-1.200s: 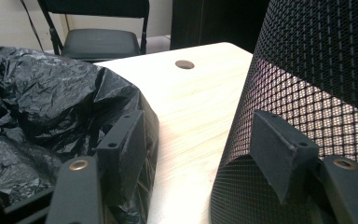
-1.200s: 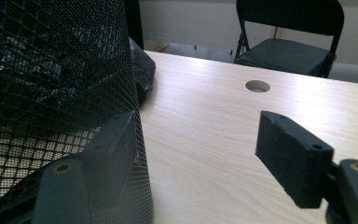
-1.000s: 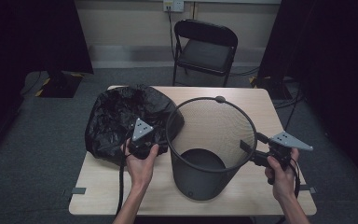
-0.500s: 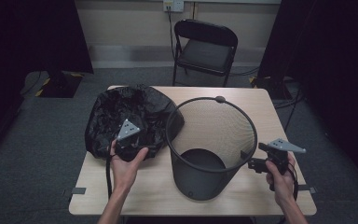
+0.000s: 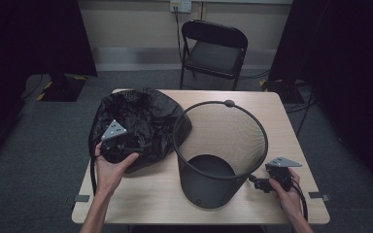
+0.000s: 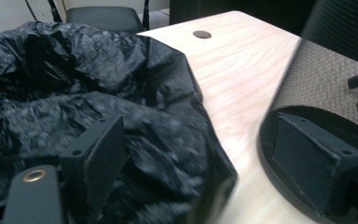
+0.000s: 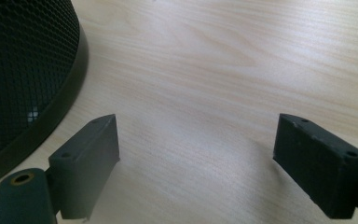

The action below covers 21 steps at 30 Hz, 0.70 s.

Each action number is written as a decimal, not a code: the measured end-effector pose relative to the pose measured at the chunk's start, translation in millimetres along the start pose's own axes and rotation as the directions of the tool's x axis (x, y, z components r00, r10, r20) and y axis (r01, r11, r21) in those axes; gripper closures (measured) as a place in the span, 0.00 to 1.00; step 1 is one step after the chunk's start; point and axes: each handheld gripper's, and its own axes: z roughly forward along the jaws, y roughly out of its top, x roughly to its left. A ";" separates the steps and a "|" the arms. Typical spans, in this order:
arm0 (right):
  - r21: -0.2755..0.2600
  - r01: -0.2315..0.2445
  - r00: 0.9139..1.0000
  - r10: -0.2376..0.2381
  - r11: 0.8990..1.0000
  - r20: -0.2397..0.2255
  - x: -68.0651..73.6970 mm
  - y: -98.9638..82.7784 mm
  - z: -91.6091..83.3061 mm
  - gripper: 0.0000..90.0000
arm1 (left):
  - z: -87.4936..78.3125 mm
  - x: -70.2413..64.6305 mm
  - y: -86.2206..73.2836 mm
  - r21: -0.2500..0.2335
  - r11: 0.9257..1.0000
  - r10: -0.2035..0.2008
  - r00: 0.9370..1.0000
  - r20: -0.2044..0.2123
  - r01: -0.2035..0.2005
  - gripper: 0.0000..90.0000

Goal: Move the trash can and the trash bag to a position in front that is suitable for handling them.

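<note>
Wood table (image 5: 252, 104), grey carpet (image 5: 39, 145), folding chair (image 5: 213, 48) behind.

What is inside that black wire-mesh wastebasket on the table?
The black wire-mesh wastebasket looks empty: its dark solid bottom shows bare through the open top. The near part of the floor is hidden behind the front wall.

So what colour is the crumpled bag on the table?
Glossy black bag, clearest in the left gripper view.

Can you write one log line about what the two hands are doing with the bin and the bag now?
left gripper: jaws open, over black bag | right gripper: jaws open, low by mesh bin | bin upright, bag outside it
</note>
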 end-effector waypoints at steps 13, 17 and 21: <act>0.034 0.040 0.999 -0.041 0.999 0.017 1.1 -3.8 4.0 0.13 | 31.3 43.9 12.2 0.048 0.996 -0.068 0.997 -0.030 0.069 0.18; 0.034 0.042 0.999 -0.043 0.999 0.017 0.9 -3.6 4.2 0.13 | 48.6 48.7 5.2 0.090 0.996 -0.011 0.998 -0.067 0.017 0.20; 0.034 0.043 0.999 -0.043 0.999 0.016 0.8 -3.4 4.5 0.13 | 60.7 54.5 -8.3 0.142 0.989 -0.016 0.997 -0.072 0.026 0.20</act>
